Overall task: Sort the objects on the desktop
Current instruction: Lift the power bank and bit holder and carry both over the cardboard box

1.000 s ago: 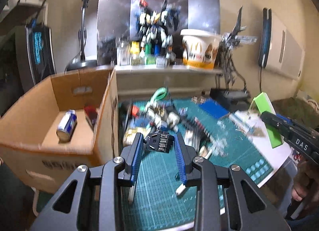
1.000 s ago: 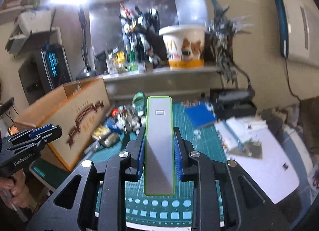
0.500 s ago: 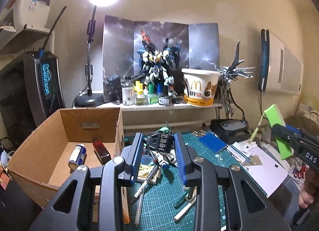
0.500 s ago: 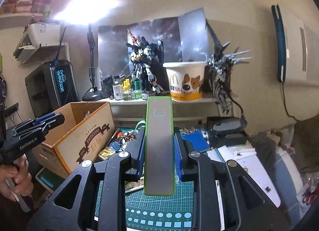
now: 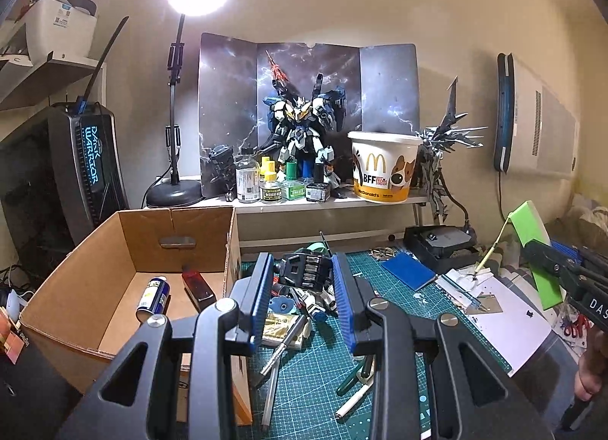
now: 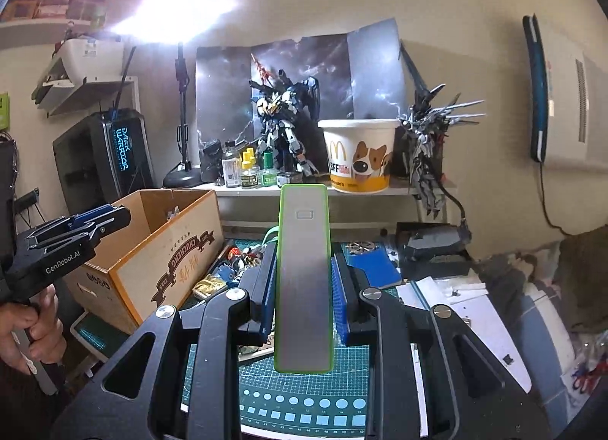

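My left gripper [image 5: 304, 272] is shut on a small black bit holder [image 5: 304, 270] and holds it in the air beside the open cardboard box [image 5: 95, 261]. The box holds a spray can [image 5: 154, 297] and a dark red block [image 5: 197, 288]. My right gripper [image 6: 303, 280] is shut on a long silver power bank with a green rim [image 6: 304, 280], held upright above the green cutting mat [image 6: 304, 398]. The power bank also shows in the left wrist view [image 5: 535, 261], at the far right. The left gripper shows in the right wrist view [image 6: 72, 238].
A pile of pens, tools and small parts [image 5: 296, 318] lies on the mat beside the box. A blue pad [image 5: 408, 275] and white papers [image 5: 509, 322] lie to the right. A shelf behind carries bottles [image 5: 269, 185], a robot model [image 5: 304, 135] and a McDonald's bucket [image 5: 383, 166].
Both grippers have risen and tilted up, so the mat has dropped lower in view. The left gripper keeps the bit holder, the right keeps the power bank.
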A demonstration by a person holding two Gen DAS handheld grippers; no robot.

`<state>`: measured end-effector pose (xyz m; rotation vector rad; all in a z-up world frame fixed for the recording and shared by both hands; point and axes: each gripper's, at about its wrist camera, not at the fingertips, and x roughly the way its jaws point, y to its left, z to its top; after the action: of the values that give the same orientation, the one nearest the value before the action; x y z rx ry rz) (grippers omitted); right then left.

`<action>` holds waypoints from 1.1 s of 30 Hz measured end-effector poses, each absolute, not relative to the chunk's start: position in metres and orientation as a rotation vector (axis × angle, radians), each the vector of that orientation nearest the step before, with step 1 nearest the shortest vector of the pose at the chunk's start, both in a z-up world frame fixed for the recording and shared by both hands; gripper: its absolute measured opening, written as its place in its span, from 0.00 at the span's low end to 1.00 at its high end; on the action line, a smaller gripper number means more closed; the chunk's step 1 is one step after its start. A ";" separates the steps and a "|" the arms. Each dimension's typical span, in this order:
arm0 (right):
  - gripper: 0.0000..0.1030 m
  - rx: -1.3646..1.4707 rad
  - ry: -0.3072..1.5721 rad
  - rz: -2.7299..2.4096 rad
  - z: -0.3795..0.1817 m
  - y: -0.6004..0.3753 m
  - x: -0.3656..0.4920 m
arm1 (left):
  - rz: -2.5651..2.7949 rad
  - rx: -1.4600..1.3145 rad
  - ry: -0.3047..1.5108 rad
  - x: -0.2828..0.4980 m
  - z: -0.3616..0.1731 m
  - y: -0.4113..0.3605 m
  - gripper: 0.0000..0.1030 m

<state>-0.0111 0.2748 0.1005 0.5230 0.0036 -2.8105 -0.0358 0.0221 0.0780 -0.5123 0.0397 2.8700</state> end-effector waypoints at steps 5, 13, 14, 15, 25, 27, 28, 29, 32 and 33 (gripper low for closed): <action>0.23 0.520 0.009 -2.805 0.101 0.273 -0.011 | 2.876 -0.518 0.047 -0.036 0.078 0.021 0.30; 0.23 0.515 0.016 -2.782 0.102 0.265 -0.012 | 2.891 -0.518 0.049 -0.034 0.079 0.016 0.30; 0.23 0.513 0.017 -2.776 0.102 0.264 -0.012 | 2.897 -0.517 0.048 -0.034 0.079 0.014 0.30; 0.23 0.512 0.018 -2.770 0.102 0.262 -0.013 | 2.901 -0.518 0.046 -0.033 0.080 0.012 0.30; 0.23 0.501 0.046 -2.706 0.104 0.239 -0.014 | 2.954 -0.521 0.036 -0.025 0.083 -0.008 0.30; 0.23 0.500 0.052 -2.691 0.104 0.233 -0.014 | 2.966 -0.520 0.036 -0.023 0.084 -0.012 0.30; 0.23 0.495 0.052 -2.684 0.105 0.231 -0.014 | 2.974 -0.521 0.034 -0.023 0.084 -0.015 0.30; 0.23 0.491 0.052 -2.677 0.105 0.228 -0.014 | 2.983 -0.523 0.033 -0.022 0.084 -0.018 0.30; 0.23 0.482 0.054 -2.654 0.106 0.218 -0.015 | 3.008 -0.528 0.029 -0.019 0.085 -0.027 0.30; 0.23 0.480 0.056 -2.645 0.106 0.215 -0.015 | 3.016 -0.529 0.027 -0.018 0.085 -0.031 0.30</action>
<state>-0.0153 0.2149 0.1058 0.4802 0.0564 -2.6448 -0.0183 -0.0306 0.0849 -0.5291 0.0272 3.0165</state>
